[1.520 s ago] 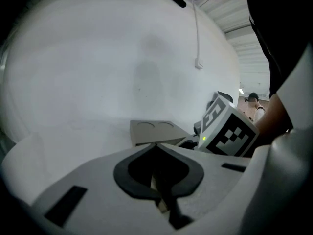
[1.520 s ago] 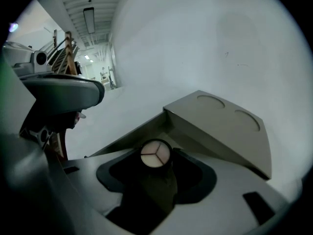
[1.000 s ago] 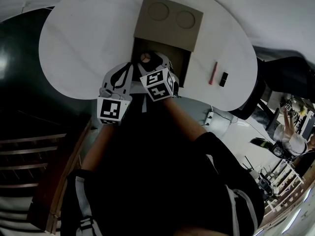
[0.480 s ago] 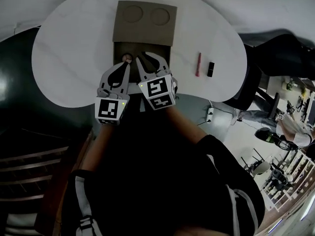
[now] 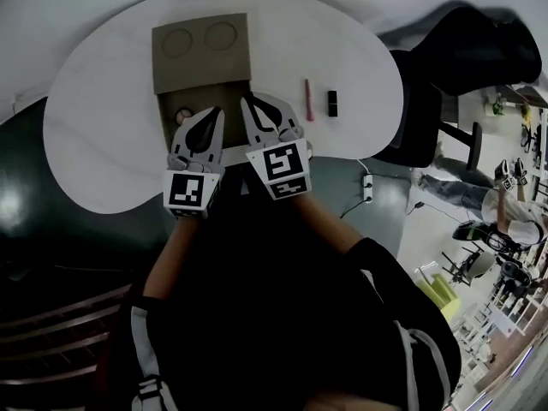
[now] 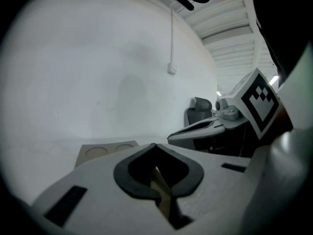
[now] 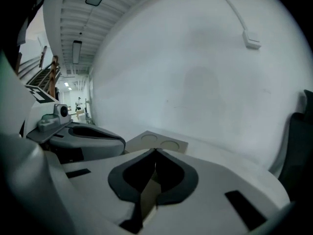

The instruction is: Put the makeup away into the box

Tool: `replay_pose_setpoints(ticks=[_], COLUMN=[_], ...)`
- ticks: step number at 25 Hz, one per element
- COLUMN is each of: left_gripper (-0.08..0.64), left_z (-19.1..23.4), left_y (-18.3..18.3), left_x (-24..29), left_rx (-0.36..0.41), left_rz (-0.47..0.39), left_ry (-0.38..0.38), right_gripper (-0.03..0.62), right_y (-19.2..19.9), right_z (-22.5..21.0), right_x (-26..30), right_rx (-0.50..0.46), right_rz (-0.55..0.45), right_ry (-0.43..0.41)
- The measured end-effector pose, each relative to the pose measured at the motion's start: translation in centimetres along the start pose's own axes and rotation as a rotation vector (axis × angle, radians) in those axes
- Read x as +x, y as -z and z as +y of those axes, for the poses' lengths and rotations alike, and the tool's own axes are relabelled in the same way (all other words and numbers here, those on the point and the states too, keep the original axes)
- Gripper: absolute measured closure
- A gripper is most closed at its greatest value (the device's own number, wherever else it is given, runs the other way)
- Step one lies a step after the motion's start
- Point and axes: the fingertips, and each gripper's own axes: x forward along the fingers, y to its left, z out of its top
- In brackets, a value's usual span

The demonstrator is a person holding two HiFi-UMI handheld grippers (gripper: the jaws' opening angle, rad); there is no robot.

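A brown cardboard box (image 5: 169, 114) stands open on the white table, its lid (image 5: 201, 51) folded back with two round recesses. A small round compact (image 5: 181, 116) lies inside. A red lipstick pencil (image 5: 306, 99) and a small black item (image 5: 332, 103) lie on the table to the box's right. My left gripper (image 5: 215, 112) hangs over the box's near edge, shut and empty. My right gripper (image 5: 249, 103) is beside it at the box's right edge, also shut with nothing in it. The lid (image 6: 105, 152) shows beyond the closed tips in the left gripper view and again, lid (image 7: 156, 142), in the right.
The round white table (image 5: 103, 144) ends just in front of the person; dark floor lies to the left. A black office chair (image 5: 454, 50) stands at the table's right end. A cable and socket strip (image 5: 370, 191) lie on the floor nearby.
The right gripper, open inside the box a second ago, has lifted out and shut. Both grippers have drawn back toward the person, and the round compact stays in the box.
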Motion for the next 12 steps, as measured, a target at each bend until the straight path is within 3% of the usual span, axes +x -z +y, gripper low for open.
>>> replay_pose_setpoints(ticks=[12], left_gripper=[0.557], left_z=[-6.8], left_y=[-2.3], left_x=[5.0], left_rx=[0.036], left_rz=[-0.001], left_ry=[0.133], right_gripper=[0.569], right_y=[1.6], right_z=[-7.4], right_x=[-5.4], right_rx=[0.057], right_rz=[-0.033], right_ry=[0.146])
